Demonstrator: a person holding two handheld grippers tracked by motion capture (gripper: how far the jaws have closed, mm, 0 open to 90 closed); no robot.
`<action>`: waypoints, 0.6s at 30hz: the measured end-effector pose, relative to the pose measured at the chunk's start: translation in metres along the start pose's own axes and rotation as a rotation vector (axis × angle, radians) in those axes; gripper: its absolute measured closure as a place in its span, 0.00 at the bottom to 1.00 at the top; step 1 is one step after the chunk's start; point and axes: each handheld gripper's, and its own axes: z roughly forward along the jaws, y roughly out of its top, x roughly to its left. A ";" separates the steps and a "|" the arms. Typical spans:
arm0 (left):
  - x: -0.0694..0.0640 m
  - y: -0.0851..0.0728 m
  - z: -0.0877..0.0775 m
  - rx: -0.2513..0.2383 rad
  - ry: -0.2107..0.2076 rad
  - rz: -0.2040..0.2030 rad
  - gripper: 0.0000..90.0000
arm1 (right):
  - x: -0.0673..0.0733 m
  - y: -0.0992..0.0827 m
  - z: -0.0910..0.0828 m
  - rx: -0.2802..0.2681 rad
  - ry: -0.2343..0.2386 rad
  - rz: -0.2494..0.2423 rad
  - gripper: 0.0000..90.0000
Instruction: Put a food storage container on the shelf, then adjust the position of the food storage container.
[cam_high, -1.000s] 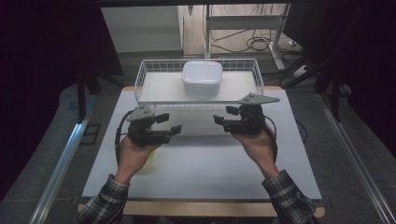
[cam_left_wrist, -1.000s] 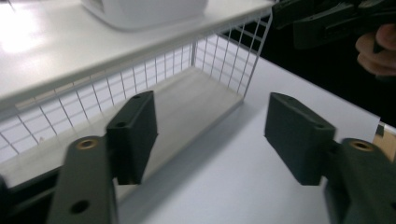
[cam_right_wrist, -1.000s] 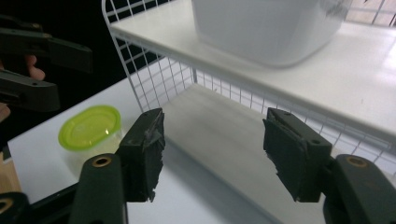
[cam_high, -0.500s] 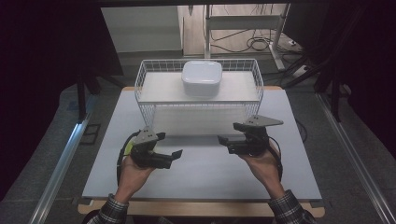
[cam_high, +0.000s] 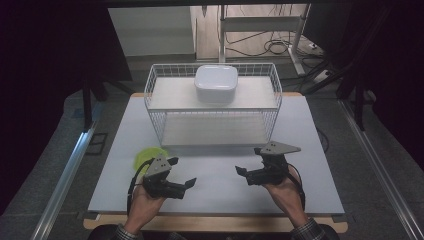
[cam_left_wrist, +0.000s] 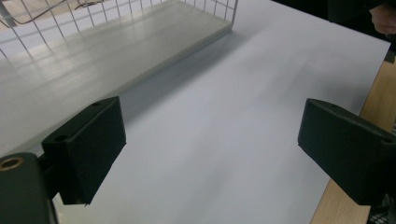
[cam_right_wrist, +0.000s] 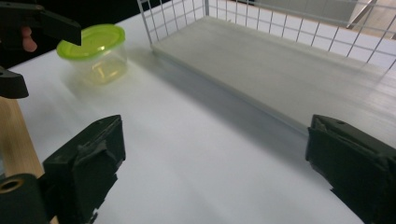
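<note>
Green-lidded tub (cam_right_wrist: 93, 53) stands on white table (cam_high: 300, 150).

No text, label, brand, number or sign can be read on anything here.

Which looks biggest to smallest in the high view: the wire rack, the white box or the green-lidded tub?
1. wire rack
2. white box
3. green-lidded tub, partly hidden by the left gripper, so its full size is unsure.

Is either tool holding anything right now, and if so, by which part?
Nothing is held. The left tool and the right tool both stand open over the bare white table, with nothing between their jaws.
</note>
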 end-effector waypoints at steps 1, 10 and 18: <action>-0.001 -0.003 0.001 -0.002 0.007 0.008 0.08 | 0.000 -0.003 0.000 0.001 -0.002 -0.007 0.05; 0.002 -0.024 0.001 0.018 0.017 -0.013 0.08 | -0.003 -0.034 -0.003 0.037 -0.016 0.013 0.03; 0.003 -0.021 0.003 0.082 0.007 -0.027 0.05 | -0.007 -0.041 0.000 0.072 -0.030 0.029 0.03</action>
